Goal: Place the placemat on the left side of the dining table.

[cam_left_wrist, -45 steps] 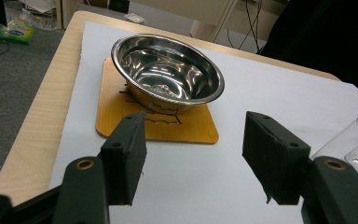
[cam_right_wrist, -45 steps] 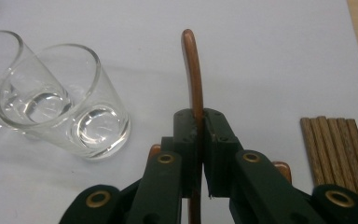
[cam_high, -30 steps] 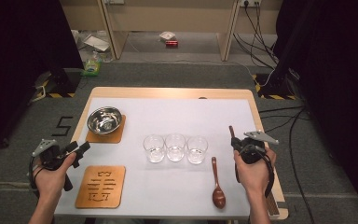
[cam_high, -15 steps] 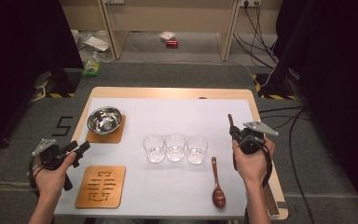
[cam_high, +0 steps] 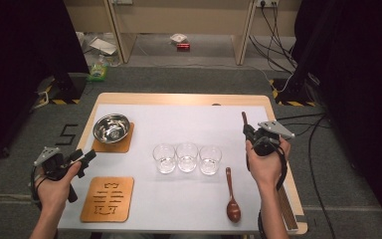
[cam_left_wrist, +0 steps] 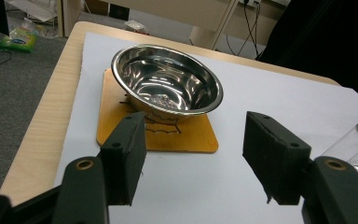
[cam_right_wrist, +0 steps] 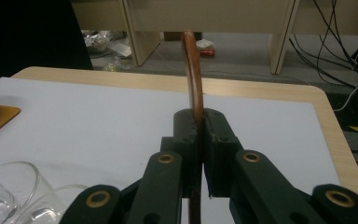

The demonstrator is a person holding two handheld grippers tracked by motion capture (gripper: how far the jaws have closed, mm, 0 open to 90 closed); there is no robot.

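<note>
Right gripper (cam_high: 246,130) clenched on slim brown wooden spoon (cam_right_wrist: 193,70) — handle pointed away, bowl hidden; left gripper (cam_left_wrist: 193,156) released, idle.

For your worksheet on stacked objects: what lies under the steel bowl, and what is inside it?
The steel bowl stands on a wooden coaster with a cut-out pattern. Most of that pattern is covered by the bowl. Inside, only reflections show on the shiny bottom, with no contents I can make out.

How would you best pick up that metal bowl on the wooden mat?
Probably by the rim of the bowl: it flares out thin above the mat, while the body looks too wide to span. From above on the near side, one of the left gripper fingers would go inside, one outside.
</note>
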